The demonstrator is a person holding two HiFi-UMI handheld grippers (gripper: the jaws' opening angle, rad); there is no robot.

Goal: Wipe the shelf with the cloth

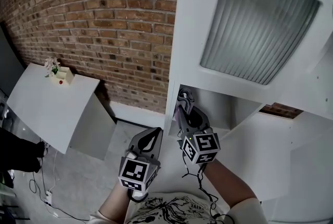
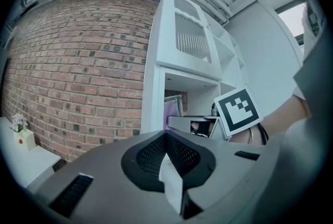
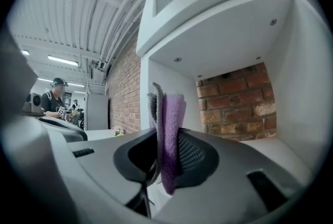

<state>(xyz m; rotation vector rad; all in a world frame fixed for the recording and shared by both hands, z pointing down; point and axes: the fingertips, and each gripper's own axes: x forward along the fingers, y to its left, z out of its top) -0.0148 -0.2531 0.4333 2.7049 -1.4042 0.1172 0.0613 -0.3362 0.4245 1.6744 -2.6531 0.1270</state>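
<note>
your right gripper [image 1: 183, 103] is clamped on the purple cloth [image 3: 170, 134], held upright at the mouth of the white shelf [image 3: 283, 150]; your left gripper [image 1: 154, 135], jaws together and empty, is just outside.

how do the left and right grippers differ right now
The right gripper is shut on the purple cloth; the left gripper is shut with nothing between its jaws. The right gripper reaches into the open shelf, while the left gripper sits lower, outside the cabinet. Both are hand-held, carry a marker cube, and point toward the cabinet.
</note>
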